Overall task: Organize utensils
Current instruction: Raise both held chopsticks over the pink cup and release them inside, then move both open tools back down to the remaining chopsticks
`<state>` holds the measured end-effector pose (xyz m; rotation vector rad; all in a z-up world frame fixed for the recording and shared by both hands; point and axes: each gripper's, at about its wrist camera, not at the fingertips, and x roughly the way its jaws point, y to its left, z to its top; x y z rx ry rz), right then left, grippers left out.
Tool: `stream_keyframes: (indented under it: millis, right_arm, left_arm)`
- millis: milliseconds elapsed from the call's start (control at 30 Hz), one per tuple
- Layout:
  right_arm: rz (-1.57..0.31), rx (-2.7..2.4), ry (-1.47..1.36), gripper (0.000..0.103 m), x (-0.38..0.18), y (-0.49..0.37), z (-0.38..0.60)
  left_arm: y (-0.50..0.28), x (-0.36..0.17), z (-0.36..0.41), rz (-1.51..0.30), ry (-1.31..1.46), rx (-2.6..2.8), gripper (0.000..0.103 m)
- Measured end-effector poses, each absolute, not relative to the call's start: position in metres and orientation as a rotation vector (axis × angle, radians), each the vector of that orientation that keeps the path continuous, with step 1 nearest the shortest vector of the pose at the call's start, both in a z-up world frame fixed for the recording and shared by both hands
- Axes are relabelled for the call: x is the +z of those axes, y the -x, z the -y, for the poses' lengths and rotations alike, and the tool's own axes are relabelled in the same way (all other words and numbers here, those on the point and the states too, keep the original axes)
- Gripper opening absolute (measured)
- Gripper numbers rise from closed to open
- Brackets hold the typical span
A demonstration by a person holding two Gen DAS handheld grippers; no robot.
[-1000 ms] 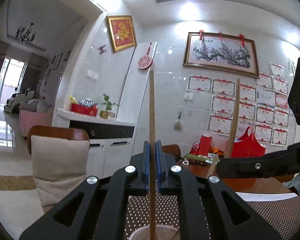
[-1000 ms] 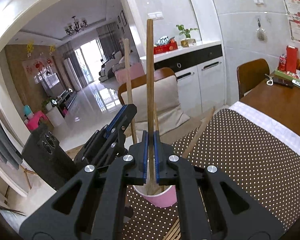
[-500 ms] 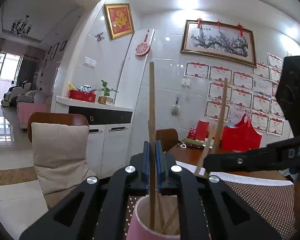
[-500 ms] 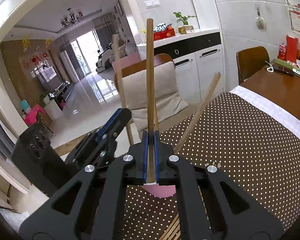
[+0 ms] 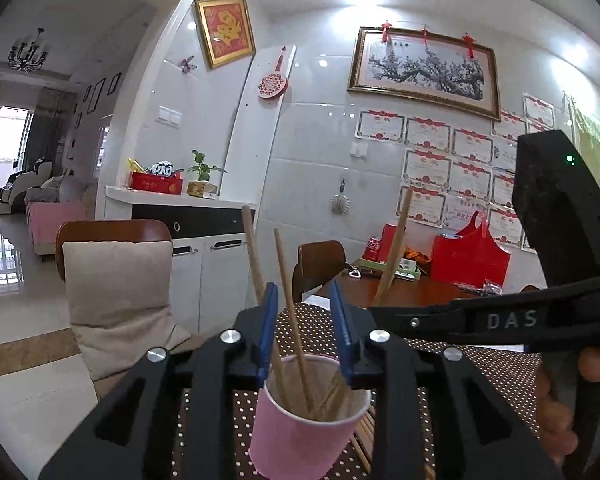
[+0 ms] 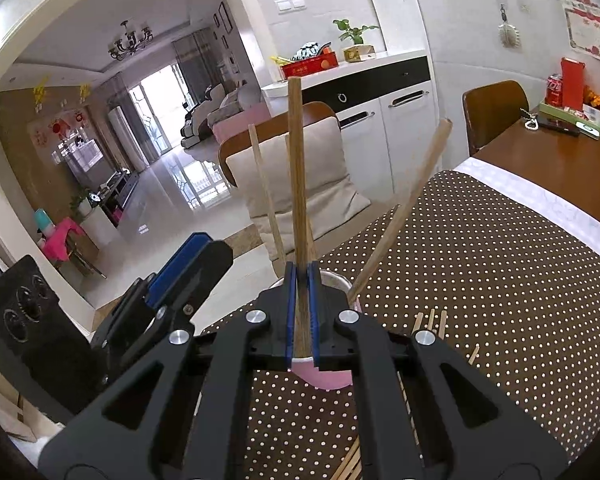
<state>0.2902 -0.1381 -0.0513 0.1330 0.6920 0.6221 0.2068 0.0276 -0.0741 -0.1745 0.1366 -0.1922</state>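
While the left gripper (image 5: 306, 330) stands open and empty just above the pink cup (image 5: 306, 420), the right gripper (image 6: 302, 308) pinches one chopstick (image 6: 298, 184) upright, long axis vertical, directly over that cup on the dotted cloth (image 6: 500, 280).

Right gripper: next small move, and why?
Probably open the right gripper. Its jaws are shut on an upright chopstick standing over the pink cup, which already holds several loose sticks. The left gripper is open with nothing clamped in it.
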Motion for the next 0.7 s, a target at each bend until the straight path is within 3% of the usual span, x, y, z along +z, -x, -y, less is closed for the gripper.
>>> stream_keyframes:
  millis: [233, 300, 367, 400, 700]
  right_arm:
    - [-0.671, 0.606, -0.142, 0.009, -0.042, -0.271, 0.145]
    - [-0.665, 0.602, -0.146, 0.016, -0.039, -0.267, 0.148]
    - [-0.655, 0.589, -0.150, 0.042, -0.037, -0.263, 0.150]
    - [-0.649, 0.586, -0.153, 0.048, -0.036, -0.261, 0.151]
    - [-0.626, 0.550, -0.178, 0.051, -0.035, -0.244, 0.170]
  left_arm:
    - [-0.185, -0.063, -0.023, -0.147, 0.156, -0.191, 0.039]
    - [-0.178, -0.061, -0.022, -0.146, 0.150, -0.199, 0.040]
    - [-0.172, -0.059, -0.020, -0.154, 0.141, -0.193, 0.042]
    - [-0.169, -0.057, -0.019, -0.160, 0.138, -0.190, 0.042]
    - [-0.153, -0.049, -0.010, -0.220, 0.102, -0.184, 0.043]
